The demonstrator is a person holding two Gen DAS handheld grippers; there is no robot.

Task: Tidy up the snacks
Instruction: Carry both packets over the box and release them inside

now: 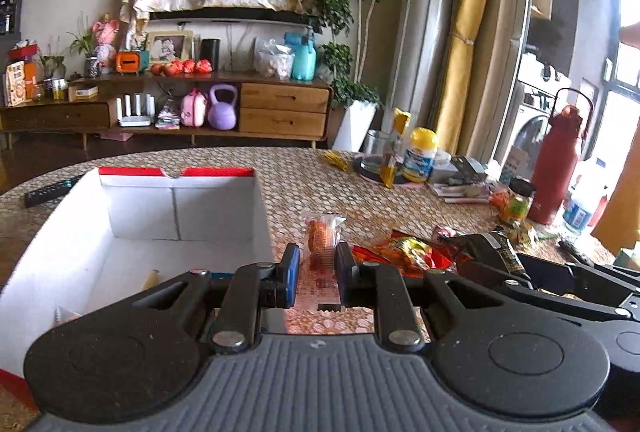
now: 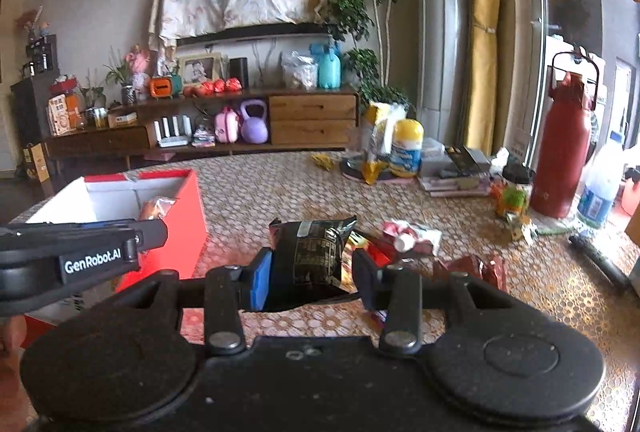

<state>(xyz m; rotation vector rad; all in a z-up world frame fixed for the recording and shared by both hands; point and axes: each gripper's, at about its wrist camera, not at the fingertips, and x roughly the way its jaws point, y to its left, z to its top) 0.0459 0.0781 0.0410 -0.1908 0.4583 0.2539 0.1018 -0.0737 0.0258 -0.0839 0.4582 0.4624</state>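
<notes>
My left gripper [image 1: 318, 264] is shut on a small clear-wrapped orange snack [image 1: 322, 238], held above the table beside the open red box with white inside [image 1: 64, 232]. In the right wrist view my right gripper [image 2: 312, 272] is shut on a black snack packet [image 2: 310, 256], lifted over the table. The same red box [image 2: 180, 216] stands to its left, and the left gripper [image 2: 152, 232] reaches over it with the orange snack [image 2: 158, 208]. Loose red and yellow snack packets [image 1: 404, 252] lie on the table to the right of the box; a red-and-white packet [image 2: 408, 234] lies farther right.
The patterned table [image 2: 280, 184] carries clutter at its far right: a yellow-capped jar [image 2: 406, 148], a tall red flask [image 2: 562, 152], a plastic water bottle [image 2: 602, 184], a small green jar [image 2: 514, 192] and stacked booklets [image 2: 452, 180]. A remote [image 1: 48, 192] lies left of the box.
</notes>
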